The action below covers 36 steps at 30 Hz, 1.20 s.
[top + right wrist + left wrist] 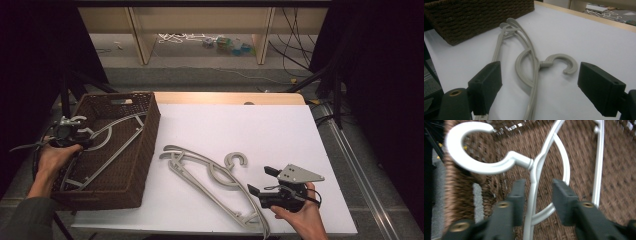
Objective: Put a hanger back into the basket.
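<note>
I was putting hangers into the basket [145,145], and this was the moment of letting one go. My left gripper [82,136] hung over the basket's left rim, at about nine o'clock on the table [260,135]. In the left gripper view its two black jaws stood apart on either side of the pale hanger [534,180], just below the neck where the round hook begins; the near jaw looked close to the stem, but the blur kept me from telling whether it brushed it. I judged the grip to be off: the hanger lay slantwise inside the basket, its hook up near the left rim and its bar running down toward six o'clock.

My right gripper [264,181] waited at about five o'clock, jaws wide and holding nothing. Just beside it, toward the table's middle, lay the other hangers [210,175], a small stack of grey ones with arms overlapping, one hook [560,62] curled open toward three o'clock. In the right gripper view that hook sat straight ahead between my spread jaws, but well short of them.

The next move, as I saw it, was to lift the left gripper clear without snagging the hook, then bring a gripper down on the neck of the top hanger in the stack. The trouble would be pinching one alone, since the arms lay tangled together.
</note>
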### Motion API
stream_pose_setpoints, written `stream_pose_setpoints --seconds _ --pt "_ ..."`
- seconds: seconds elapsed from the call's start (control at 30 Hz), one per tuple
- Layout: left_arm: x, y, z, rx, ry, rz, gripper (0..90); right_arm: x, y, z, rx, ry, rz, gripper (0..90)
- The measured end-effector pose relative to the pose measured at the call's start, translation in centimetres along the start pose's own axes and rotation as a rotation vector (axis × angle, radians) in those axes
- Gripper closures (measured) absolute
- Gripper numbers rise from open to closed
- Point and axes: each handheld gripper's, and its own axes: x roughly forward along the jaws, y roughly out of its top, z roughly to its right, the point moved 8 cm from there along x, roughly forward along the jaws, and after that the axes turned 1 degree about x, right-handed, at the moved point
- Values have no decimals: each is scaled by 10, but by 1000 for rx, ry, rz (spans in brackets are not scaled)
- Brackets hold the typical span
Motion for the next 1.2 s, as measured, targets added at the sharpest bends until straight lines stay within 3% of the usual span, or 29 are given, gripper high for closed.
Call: stream_pose_setpoints --seconds 0.07,0.1,0.13,0.23,0.3,0.4,0.6,0.83,1.0,1.07,1.2 --pt "-7 5 2 -27 -6 35 520 1 0 0 -1 0 2 205" --pt "-13 8 3 -44 -9 50 453 1 -1 -1 -1 4 -4 205" --pt "-15 10 4 -72 -8 67 453 1 -1 -1 -1 4 -4 205" --pt "-30 15 11 -84 -20 109 399 1 0 -1 -5 6 -3 210" --pt "-40 20 19 -108 -31 150 361 1 -1 -2 -4 11 -6 215" --pt "-55 26 38 -127 -82 212 319 1 -1 -1 0 9 -5 212" --pt "-77 34 80 -101 -174 305 246 2 -2 0 9 8 -7 201" --pt "-104 41 132 -94 -301 452 220 4 -1 1 28 5 10 184" --pt "-121 40 171 -58 -384 523 186 5 1 1 21 17 28 169" --pt "-128 41 183 -47 -415 541 179 5 0 -2 41 35 13 169" --pt "-134 41 209 -18 -460 573 178 6 2 -1 40 17 41 163"
